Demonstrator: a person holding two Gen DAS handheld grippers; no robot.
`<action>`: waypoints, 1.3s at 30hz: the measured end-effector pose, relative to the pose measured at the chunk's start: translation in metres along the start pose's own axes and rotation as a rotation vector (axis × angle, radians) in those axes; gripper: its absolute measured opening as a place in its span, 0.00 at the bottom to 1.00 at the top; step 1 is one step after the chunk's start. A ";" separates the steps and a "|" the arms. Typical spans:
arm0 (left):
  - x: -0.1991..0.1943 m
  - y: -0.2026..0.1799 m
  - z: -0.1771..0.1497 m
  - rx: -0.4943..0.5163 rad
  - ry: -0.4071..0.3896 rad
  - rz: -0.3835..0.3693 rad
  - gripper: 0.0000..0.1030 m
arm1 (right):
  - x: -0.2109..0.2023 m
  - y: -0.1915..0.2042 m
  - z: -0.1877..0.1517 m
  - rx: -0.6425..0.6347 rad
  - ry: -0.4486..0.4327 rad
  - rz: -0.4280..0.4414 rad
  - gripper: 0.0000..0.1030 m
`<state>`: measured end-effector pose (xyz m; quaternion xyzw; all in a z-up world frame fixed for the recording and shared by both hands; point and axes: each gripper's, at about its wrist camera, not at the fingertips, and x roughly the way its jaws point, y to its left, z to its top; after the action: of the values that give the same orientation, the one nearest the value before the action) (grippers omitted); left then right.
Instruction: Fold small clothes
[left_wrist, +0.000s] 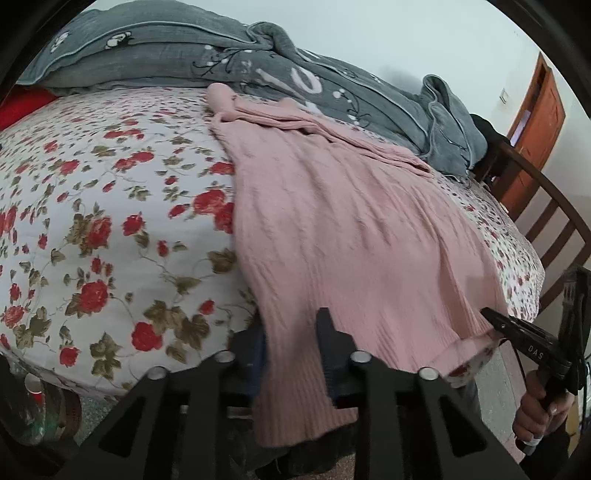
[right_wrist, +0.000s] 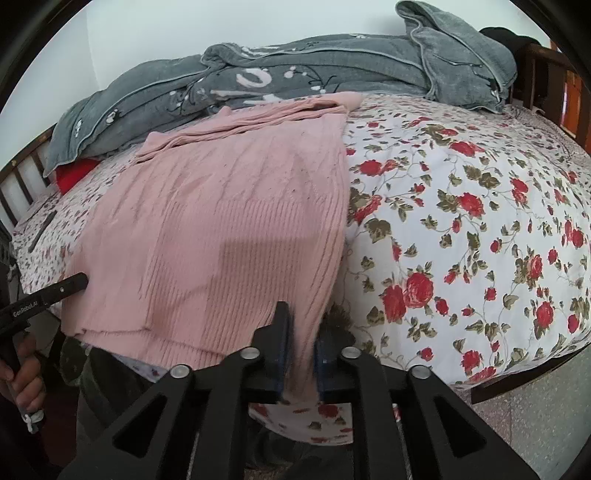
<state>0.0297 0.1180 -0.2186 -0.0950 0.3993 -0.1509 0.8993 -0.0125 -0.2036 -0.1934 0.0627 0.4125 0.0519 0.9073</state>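
Observation:
A pink ribbed knit garment (left_wrist: 332, 221) (right_wrist: 229, 221) lies flat on the bed, its sleeves bunched at the far end and its near hem hanging over the mattress edge. My left gripper (left_wrist: 290, 328) straddles one hem corner; the cloth hangs loose in a clear gap between the fingers, so it is open. My right gripper (right_wrist: 303, 325) straddles the other corner, where the cloth looks blurred and slack between the pads. Each gripper also shows from the side in the other view: the right gripper (left_wrist: 491, 317) and the left gripper (right_wrist: 79, 282), both at the hem.
The bed has a white sheet with red roses (left_wrist: 110, 221) (right_wrist: 461, 221). A crumpled grey blanket (left_wrist: 295, 74) (right_wrist: 295, 66) lies along the far side, a red item (right_wrist: 74, 173) under it. A wooden bed frame (left_wrist: 546, 221) and an orange door (left_wrist: 535, 122) stand beyond.

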 end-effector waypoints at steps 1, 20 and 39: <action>0.000 -0.002 0.000 0.003 -0.001 0.006 0.29 | 0.000 0.002 -0.001 -0.014 -0.001 0.012 0.25; -0.001 0.012 -0.001 -0.076 0.020 -0.013 0.13 | -0.002 -0.008 -0.007 0.029 -0.041 0.087 0.09; -0.048 0.012 0.030 -0.182 -0.042 -0.088 0.07 | -0.052 -0.016 0.021 0.105 -0.098 0.179 0.05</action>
<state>0.0241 0.1475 -0.1692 -0.1970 0.3881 -0.1511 0.8876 -0.0304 -0.2284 -0.1433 0.1493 0.3625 0.1076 0.9136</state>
